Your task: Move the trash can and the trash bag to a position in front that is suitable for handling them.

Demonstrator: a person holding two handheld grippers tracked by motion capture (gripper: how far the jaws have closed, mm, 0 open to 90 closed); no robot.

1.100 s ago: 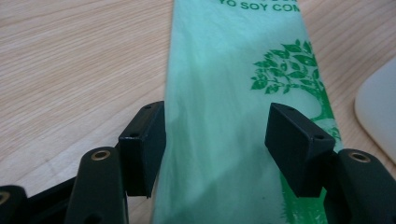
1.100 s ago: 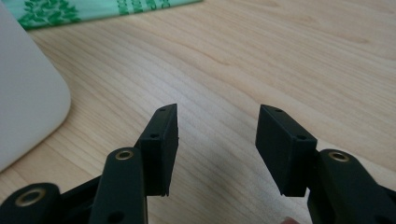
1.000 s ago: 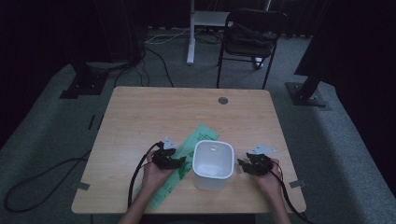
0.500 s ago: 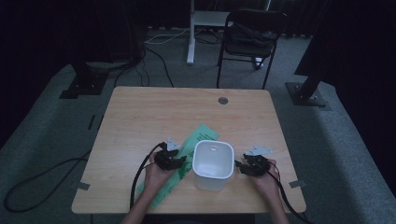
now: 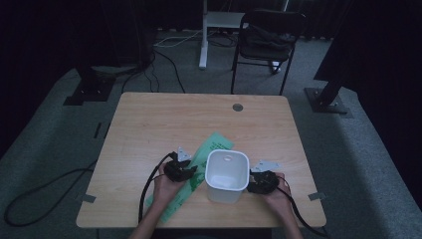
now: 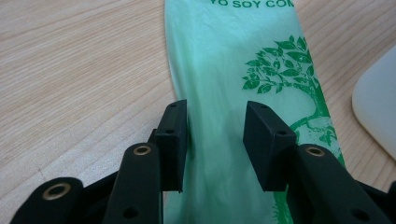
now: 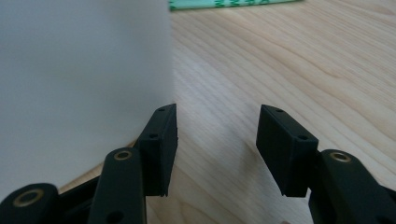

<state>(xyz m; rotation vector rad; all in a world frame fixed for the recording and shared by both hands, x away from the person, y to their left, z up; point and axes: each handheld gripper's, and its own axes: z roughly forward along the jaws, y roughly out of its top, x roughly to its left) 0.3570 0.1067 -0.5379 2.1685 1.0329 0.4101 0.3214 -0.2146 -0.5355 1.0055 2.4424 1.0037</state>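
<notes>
Left gripper [image 6: 215, 140], jaws apart over the green bag [image 6: 233, 70], should pinch only its top layer; right gripper [image 7: 217, 140] waits unclenched beside the white bin [image 5: 227, 175].

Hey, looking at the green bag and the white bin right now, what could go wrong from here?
1. The left tool stands open over the flat green bag, which lies smooth on the table; closing on it may pinch nothing, or just slide the thin film.
2. The right tool is open right beside the white bin; a small sideways move could nudge or tip the bin.
3. The bin seems to sit on the bag's edge, so pulling the bag may drag it.
</notes>
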